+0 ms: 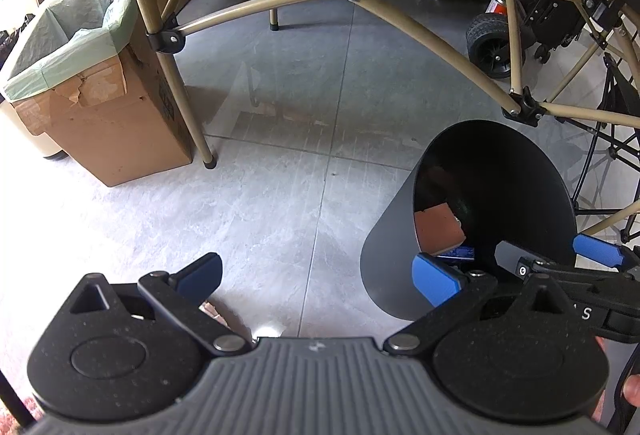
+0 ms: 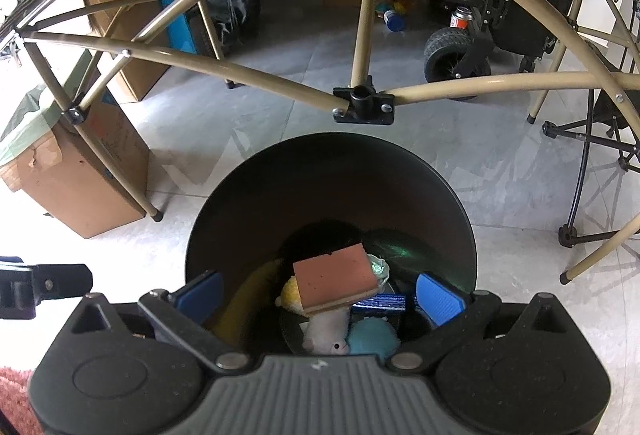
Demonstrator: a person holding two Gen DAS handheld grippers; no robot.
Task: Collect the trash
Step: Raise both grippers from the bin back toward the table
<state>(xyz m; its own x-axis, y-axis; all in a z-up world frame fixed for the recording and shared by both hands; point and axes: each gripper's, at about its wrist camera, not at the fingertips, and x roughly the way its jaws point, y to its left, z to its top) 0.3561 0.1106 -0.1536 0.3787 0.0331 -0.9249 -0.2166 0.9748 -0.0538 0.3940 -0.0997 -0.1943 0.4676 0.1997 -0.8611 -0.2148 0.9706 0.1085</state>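
Right gripper (image 2: 320,293) gapes wide and empty over the black bin (image 2: 240,203) — left gripper (image 1: 318,275) likewise spread, holding nothing.

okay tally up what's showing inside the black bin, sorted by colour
Black bin, visible items only:
Brown: 1, flat block
Yellow: 1, soft piece
White: 1, plush toy
Teal: 1, round soft item
Blue: 1, shiny wrapper
Pale green: 1, crumpled piece
Total: 6

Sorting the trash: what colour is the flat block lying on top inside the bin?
Reddish-brown block, clearest in the right wrist view.
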